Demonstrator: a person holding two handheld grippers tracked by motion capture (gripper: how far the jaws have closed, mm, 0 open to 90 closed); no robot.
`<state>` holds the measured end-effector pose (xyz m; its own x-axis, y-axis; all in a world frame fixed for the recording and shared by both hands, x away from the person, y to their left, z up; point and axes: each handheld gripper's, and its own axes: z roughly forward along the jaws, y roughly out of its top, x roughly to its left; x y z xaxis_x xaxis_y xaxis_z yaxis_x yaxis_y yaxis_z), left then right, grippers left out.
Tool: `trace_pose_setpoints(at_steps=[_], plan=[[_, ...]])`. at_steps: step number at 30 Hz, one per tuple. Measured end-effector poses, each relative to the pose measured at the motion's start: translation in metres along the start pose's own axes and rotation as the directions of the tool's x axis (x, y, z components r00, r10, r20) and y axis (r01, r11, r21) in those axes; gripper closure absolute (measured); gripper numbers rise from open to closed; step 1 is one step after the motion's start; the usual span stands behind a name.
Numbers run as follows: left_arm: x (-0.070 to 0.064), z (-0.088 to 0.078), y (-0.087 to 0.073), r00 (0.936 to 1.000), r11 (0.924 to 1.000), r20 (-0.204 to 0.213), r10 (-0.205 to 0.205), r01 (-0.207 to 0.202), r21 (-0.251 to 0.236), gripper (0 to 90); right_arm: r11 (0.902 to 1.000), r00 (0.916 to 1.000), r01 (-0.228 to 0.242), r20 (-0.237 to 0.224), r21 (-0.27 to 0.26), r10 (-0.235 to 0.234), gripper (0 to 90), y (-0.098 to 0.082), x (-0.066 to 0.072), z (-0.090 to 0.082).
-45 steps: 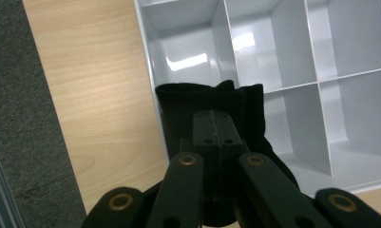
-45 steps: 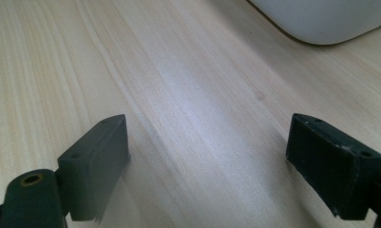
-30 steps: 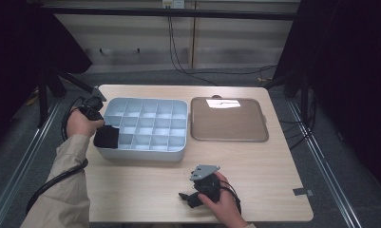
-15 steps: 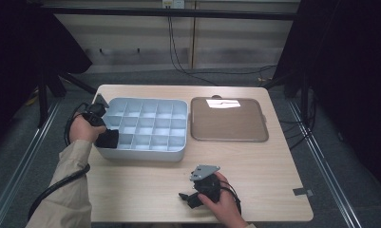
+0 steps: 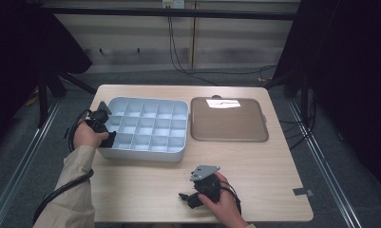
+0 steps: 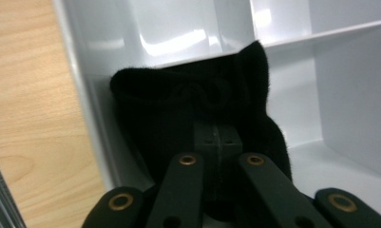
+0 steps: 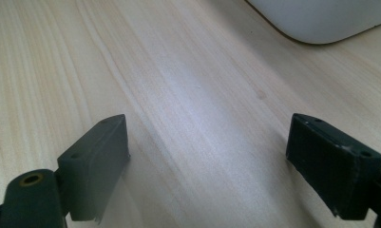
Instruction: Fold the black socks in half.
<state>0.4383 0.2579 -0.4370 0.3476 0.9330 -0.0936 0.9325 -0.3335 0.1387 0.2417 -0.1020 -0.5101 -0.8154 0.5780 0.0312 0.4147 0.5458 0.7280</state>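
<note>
Left tongs [image 6: 215, 142] are clamped on a black fuzzy cloth pouch [image 6: 197, 118] at lower-left compartment of grey plastic divided tray [image 5: 145, 128]; right tongs [image 7: 207, 166] are held open. Risk: pouch is snagged on wall, spilling out.

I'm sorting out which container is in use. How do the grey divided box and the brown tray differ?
The grey divided box is split into many small compartments with tall walls; the brown tray is one shallow, undivided surface. The box is pale grey plastic, the tray brown with a light rim. The left tool, shut on a black cloth, lowers it into a corner compartment of the box; the tray holds nothing. Both are rounded rectangles side by side on the wooden table.
</note>
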Motion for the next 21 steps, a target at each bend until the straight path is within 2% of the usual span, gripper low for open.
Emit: trace_pose_setpoints(at_steps=[7, 11, 17, 18, 21], plan=[[0.001, 0.006, -0.0019, 0.9999, 1.0, 0.008, -0.009, 0.009, -0.003, 90.0, 1.0, 1.0, -0.001, 0.0, 0.0, 0.001, 13.6, 0.0, 0.0001, 0.0], [-0.0008, 0.0074, -0.0019, 1.0, 1.0, -0.002, -0.008, 0.008, -0.004, 90.0, 1.0, 1.0, -0.001, 0.0, 0.0, 0.001, 13.6, 0.0, 0.0001, 0.0], [0.0003, 0.0079, -0.005, 0.9999, 0.9997, 0.004, -0.01, 0.01, -0.022, 90.0, 1.0, 1.0, -0.001, -0.003, -0.001, 0.001, 13.6, 0.0, 0.0, 0.0], [-0.0001, 0.0083, -0.0063, 0.9996, 0.9993, 0.014, -0.025, 0.025, -0.027, 90.0, 1.0, 1.0, -0.002, -0.003, -0.002, 0.002, 13.6, -0.0001, 0.0, 0.0001], [-0.0015, 0.008, -0.0062, 0.9995, 0.9994, 0.01, -0.03, 0.03, -0.017, 90.0, 1.0, 1.0, -0.001, -0.004, -0.001, 0.001, 13.6, 0.0, -0.0001, 0.0]])
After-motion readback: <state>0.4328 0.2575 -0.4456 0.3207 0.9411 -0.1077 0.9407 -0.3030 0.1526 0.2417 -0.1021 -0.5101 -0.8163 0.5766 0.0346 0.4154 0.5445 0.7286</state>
